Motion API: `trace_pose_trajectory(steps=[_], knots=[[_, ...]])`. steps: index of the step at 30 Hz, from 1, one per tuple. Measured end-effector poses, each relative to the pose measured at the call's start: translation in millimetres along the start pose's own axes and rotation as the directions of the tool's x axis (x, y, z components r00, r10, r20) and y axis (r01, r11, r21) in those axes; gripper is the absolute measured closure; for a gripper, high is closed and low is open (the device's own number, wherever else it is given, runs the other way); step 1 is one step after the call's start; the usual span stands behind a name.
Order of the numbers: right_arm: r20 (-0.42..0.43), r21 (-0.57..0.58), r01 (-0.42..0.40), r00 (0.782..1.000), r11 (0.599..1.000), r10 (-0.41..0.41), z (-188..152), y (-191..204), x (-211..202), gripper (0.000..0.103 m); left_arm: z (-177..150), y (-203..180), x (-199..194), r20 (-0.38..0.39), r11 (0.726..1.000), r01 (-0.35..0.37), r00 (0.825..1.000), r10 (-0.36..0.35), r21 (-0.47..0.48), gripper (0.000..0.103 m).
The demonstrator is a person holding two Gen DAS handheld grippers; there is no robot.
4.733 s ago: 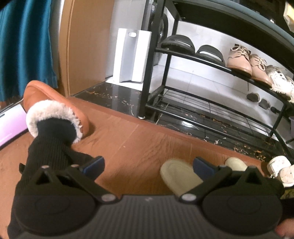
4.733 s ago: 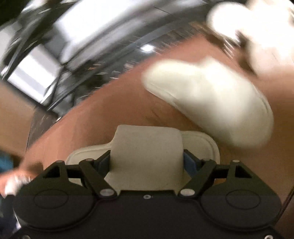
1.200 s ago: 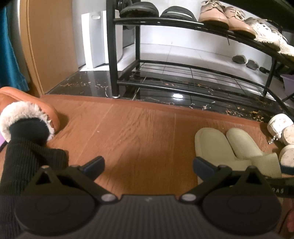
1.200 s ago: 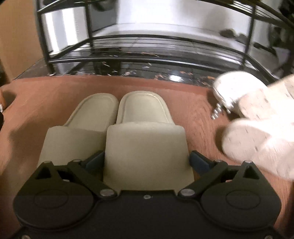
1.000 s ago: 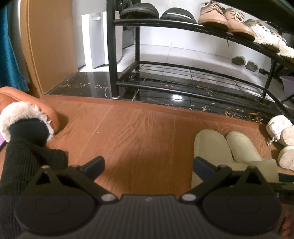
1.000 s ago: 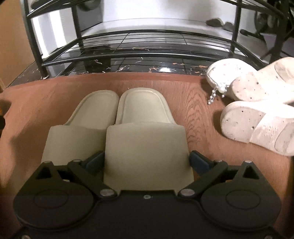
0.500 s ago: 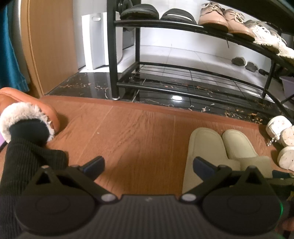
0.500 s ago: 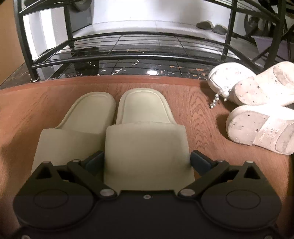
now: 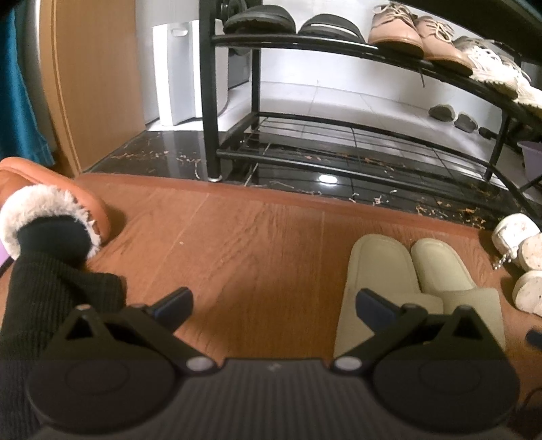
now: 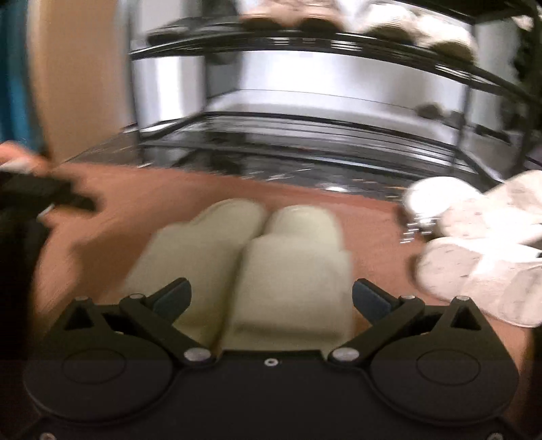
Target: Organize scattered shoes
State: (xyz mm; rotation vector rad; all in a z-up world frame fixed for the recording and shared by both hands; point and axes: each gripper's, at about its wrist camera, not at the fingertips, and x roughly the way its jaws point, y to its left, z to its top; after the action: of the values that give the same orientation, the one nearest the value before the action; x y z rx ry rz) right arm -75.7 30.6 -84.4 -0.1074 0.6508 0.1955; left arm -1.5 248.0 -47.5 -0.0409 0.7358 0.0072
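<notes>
Two pale cream slippers lie side by side on the brown wooden floor, toes toward the black shoe rack. My left gripper is open and empty, hovering left of the pair. My right gripper is open, just behind the slippers, its fingers apart from the right slipper's strap; this view is blurred. White platform sandals lie overturned to the right, also in the left wrist view.
An orange fur-lined slipper on a foot in a black sock sits at left. The rack's upper shelf holds black slides, pink lace-ups and white sneakers. A white bin stands by the wall.
My right gripper has let go of the right cream slipper and pulled back and up; both slippers now lie paired. The left gripper has barely moved.
</notes>
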Motion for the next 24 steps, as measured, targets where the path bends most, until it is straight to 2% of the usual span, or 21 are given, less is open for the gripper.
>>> trace_pose_trajectory(steps=[3,6,14,24], knots=[[-0.003,-0.047,-0.034,0.999,0.998,0.034,-6,18,2,0.000,-1,1,0,-0.004,1.000,-0.006,1.000,0.006,-0.004,0.001],[0.005,-0.055,-0.030,1.000,0.998,0.031,-9,26,8,0.000,-1,0,0,-0.009,1.000,-0.014,1.000,0.014,0.003,0.001],[-0.040,0.002,-0.040,0.998,0.999,0.040,-16,26,18,0.000,-2,-4,4,-0.032,0.999,-0.023,0.999,0.024,0.022,0.001],[-0.059,0.122,-0.005,0.998,0.992,0.012,-15,18,28,0.000,-3,-6,6,-0.053,0.999,-0.038,0.998,0.039,0.027,0.001]])
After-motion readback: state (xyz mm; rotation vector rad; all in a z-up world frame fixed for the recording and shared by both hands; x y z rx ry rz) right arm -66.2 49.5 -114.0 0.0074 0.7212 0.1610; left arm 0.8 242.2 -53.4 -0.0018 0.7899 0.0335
